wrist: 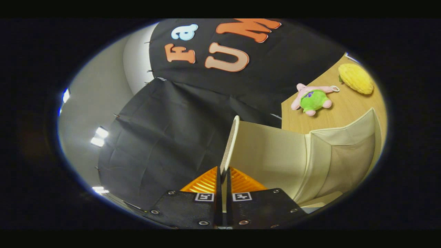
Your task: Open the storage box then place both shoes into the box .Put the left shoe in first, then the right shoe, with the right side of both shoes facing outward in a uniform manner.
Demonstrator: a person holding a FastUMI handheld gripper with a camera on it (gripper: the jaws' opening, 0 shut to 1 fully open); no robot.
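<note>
The wooden table (348, 113) is the biggest thing here, and the cream storage box (330, 162) stands on it, just ahead of the fingers and off to one side. Its inside is open to see and looks bare. The lid (231, 144) is lifted up, seen almost edge on, and the gripper (224, 179) has its two fingers squeezed tight on the lid's thin edge. No shoes are to be seen. Beyond the box, a little pink and green plush toy (311, 100) lies on the table, and a yellow corn toy (356, 78) lies near it.

The grip is only on a thin rim, so I think the lid could slip out and flop back down. If the lid is pulled too hard, the light box might tip or slide along the table.
</note>
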